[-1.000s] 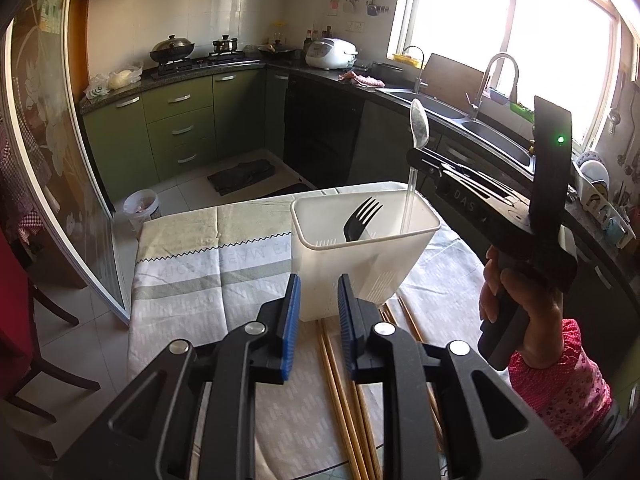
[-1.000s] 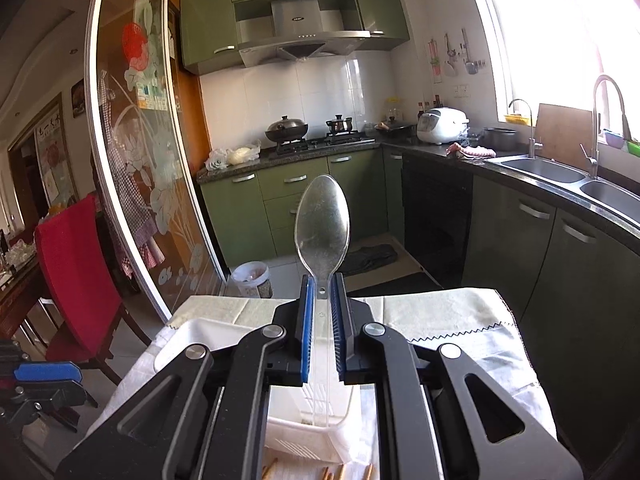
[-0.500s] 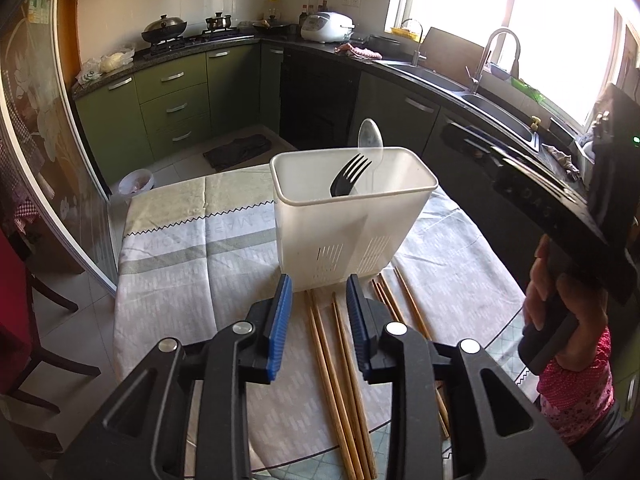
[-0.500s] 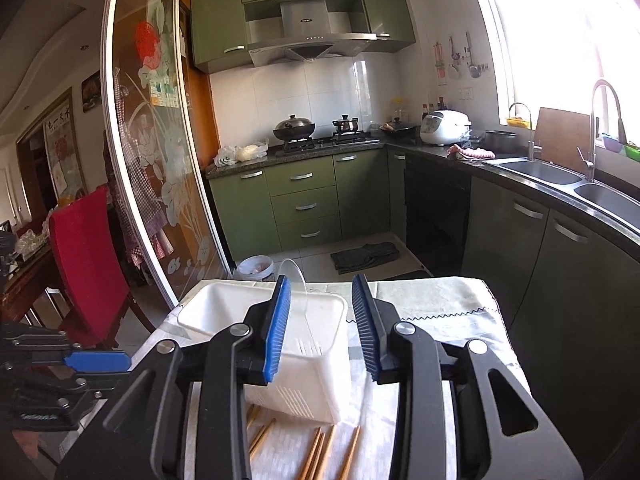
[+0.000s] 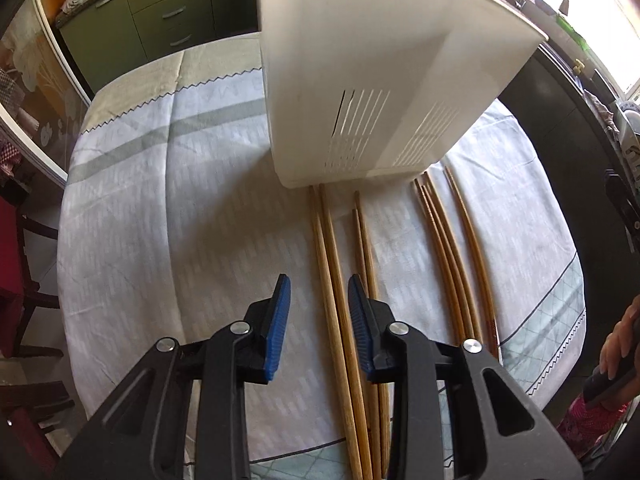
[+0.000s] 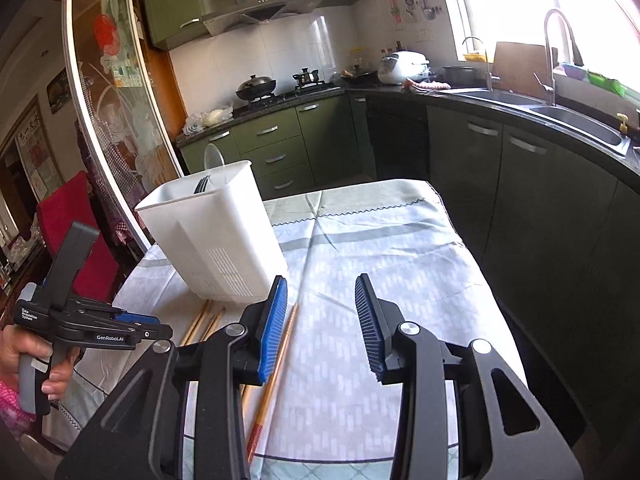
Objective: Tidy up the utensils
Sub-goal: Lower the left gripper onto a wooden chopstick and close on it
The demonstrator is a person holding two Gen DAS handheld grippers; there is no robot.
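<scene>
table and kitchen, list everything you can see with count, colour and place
utensil holder: one, white, on the tablecloth, far side
fork: one, dark, upright in the holder
spoon: one, clear, in the holder
chopsticks: several, wooden, flat on the cloth in front of the holder
tablecloth: one, pale grey-striped, over the table
cabinets: green, along the wall
sink: steel, under the window
left gripper: blue fingers, open, over two chopsticks
right gripper: blue fingers, opening, nothing between them
</scene>
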